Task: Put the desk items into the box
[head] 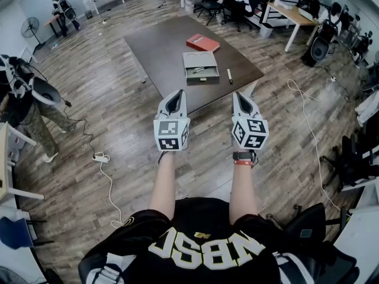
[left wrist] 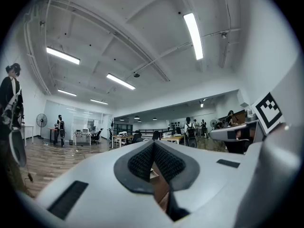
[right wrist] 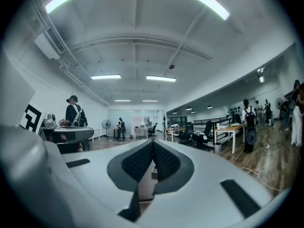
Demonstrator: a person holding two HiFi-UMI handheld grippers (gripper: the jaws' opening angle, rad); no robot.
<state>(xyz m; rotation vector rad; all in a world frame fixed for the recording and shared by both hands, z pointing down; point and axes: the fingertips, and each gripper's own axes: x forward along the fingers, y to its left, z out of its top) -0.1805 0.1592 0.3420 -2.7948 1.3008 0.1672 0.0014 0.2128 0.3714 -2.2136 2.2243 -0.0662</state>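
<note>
On a dark brown table (head: 160,46) sits a shallow grey box (head: 200,65) with a pen-like item (head: 198,70) lying in it. Just behind the box lies a flat red item (head: 202,42), and to the box's right a marker (head: 230,76) rests on the tabletop. My left gripper (head: 177,94) and right gripper (head: 238,96) are held side by side in front of the table's near edge, well short of the objects. Each is shut with nothing in it, as the left gripper (left wrist: 153,144) and right gripper (right wrist: 152,142) show close up with pads together.
A power strip (head: 100,157) with its cable lies on the wood floor at the left, and a white cable (head: 309,129) runs along the right. A person (head: 26,99) stands at the far left. Desks and office chairs (head: 213,5) stand beyond the table.
</note>
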